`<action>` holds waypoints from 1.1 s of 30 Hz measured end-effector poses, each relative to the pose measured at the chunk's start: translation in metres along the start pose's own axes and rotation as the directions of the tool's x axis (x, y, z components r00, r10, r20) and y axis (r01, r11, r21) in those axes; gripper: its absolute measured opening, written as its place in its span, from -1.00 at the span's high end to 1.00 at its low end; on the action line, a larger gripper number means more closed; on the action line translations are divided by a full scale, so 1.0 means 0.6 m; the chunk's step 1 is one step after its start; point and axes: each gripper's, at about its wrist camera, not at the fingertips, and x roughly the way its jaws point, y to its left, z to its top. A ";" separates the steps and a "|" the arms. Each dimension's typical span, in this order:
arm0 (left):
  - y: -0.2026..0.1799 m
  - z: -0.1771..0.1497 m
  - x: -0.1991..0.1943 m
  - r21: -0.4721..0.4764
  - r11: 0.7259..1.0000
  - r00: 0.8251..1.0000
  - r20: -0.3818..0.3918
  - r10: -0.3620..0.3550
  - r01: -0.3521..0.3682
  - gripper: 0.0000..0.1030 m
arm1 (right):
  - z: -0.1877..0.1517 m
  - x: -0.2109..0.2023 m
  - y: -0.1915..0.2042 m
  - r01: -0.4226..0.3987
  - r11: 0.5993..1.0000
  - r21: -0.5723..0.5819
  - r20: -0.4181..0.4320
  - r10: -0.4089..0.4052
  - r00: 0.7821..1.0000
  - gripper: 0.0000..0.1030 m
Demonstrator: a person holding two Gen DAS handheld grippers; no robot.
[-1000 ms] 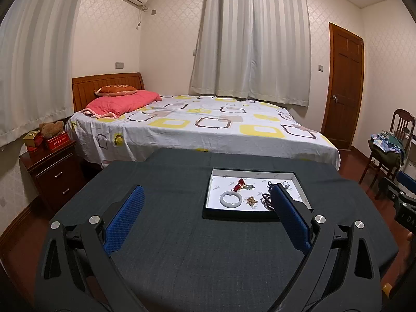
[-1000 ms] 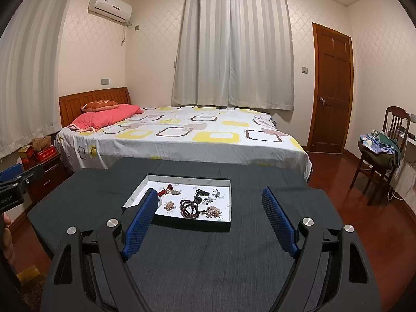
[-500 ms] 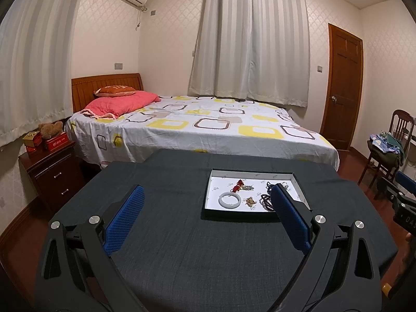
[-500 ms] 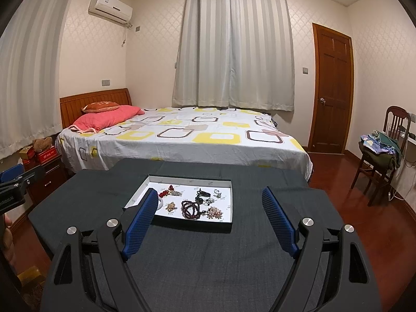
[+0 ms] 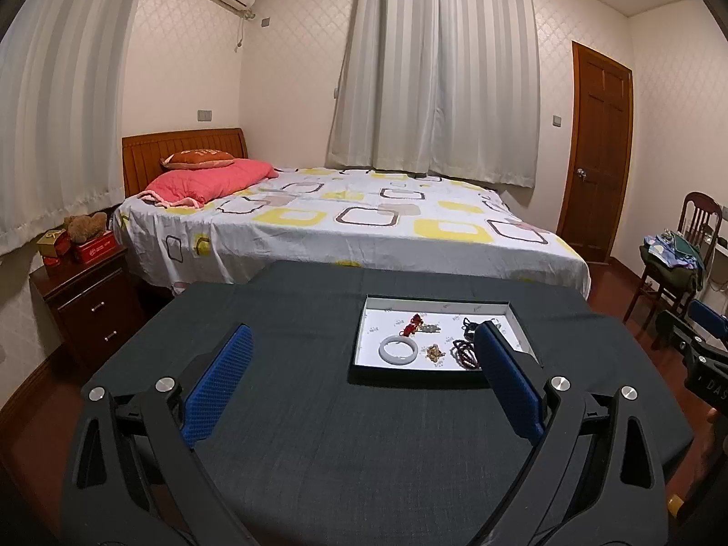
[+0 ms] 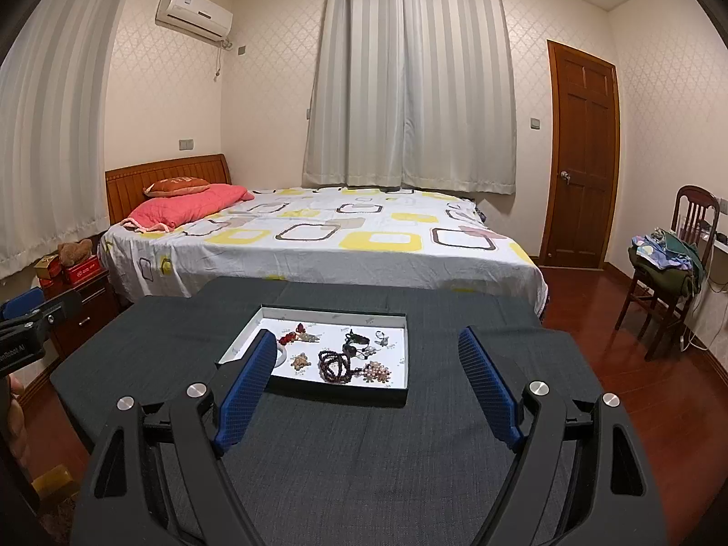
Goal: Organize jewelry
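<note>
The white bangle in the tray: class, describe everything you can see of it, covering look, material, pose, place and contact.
The white bangle is a plain, smooth closed ring, milky and slightly glossy, like jade or glass. It lies flat on the white floor of the shallow dark-walled tray, in the near left part as the left wrist camera sees it, apart from the gold-coloured piece beside it and the red charm behind. Neither gripper touches it. In the right wrist view a blue finger hides most of it.
</note>
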 end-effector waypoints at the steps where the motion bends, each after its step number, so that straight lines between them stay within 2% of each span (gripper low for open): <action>1: 0.000 0.000 0.000 0.000 1.000 1.000 0.001 0.000 0.000 -0.85 | 0.000 0.000 0.000 0.000 1.000 0.000 -0.001 0.000 1.000 -0.54; 13: -0.001 0.000 0.005 0.024 1.000 1.000 -0.008 0.005 -0.004 -0.86 | 0.000 0.000 0.001 0.000 1.000 -0.002 -0.001 0.000 1.000 -0.54; 15: -0.003 -0.001 0.004 0.037 0.999 1.000 -0.004 0.008 -0.008 -0.92 | 0.001 0.000 0.000 0.000 1.000 -0.004 -0.001 0.000 1.000 -0.54; 33: -0.004 0.001 -0.003 0.050 0.999 0.999 0.033 -0.011 0.009 -0.92 | 0.000 -0.003 0.004 -0.003 1.000 -0.006 -0.002 0.003 1.000 -0.54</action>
